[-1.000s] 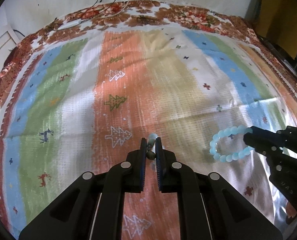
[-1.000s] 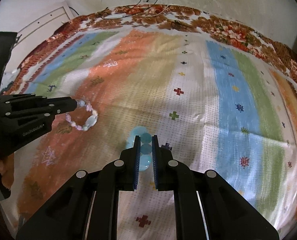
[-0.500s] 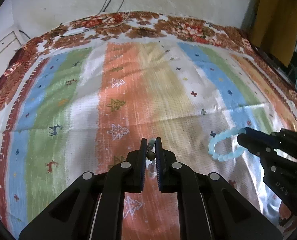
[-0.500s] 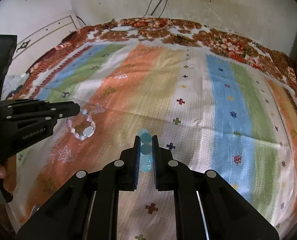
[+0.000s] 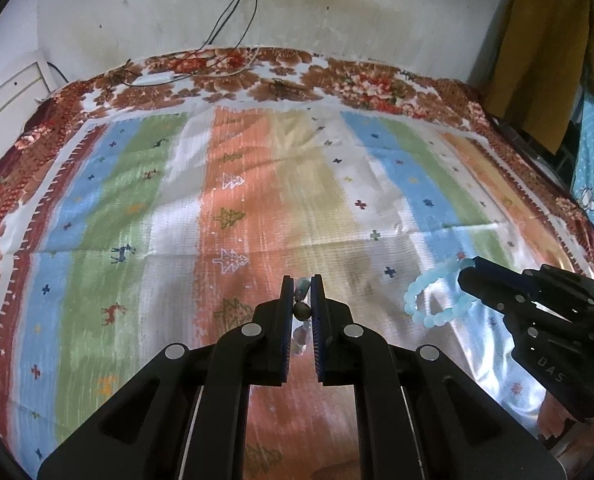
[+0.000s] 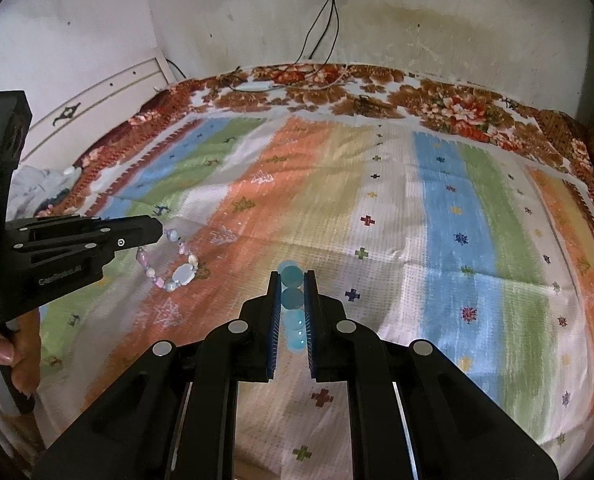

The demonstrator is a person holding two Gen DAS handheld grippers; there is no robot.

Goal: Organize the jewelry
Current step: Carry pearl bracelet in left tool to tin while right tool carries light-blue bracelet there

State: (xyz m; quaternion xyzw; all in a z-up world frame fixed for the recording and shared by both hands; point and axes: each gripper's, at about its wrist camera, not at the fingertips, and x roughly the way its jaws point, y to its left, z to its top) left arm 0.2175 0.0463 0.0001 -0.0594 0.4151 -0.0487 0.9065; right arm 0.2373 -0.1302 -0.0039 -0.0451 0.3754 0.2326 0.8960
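Above the bed [image 5: 257, 184]: left gripper [image 5: 301, 292] jaws pinching a pastel bracelet [image 6: 173, 260]; right gripper [image 6: 291, 284] jaws pinching a blue bracelet [image 5: 429, 300].

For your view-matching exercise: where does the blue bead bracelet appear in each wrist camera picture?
Left wrist view: blue bracelet hangs at right, held by the right tongs.
Right wrist view: bottom centre, pinched between the camera's own fingers, beads at.
Shared landmark: the wall cables above the striped cloth.
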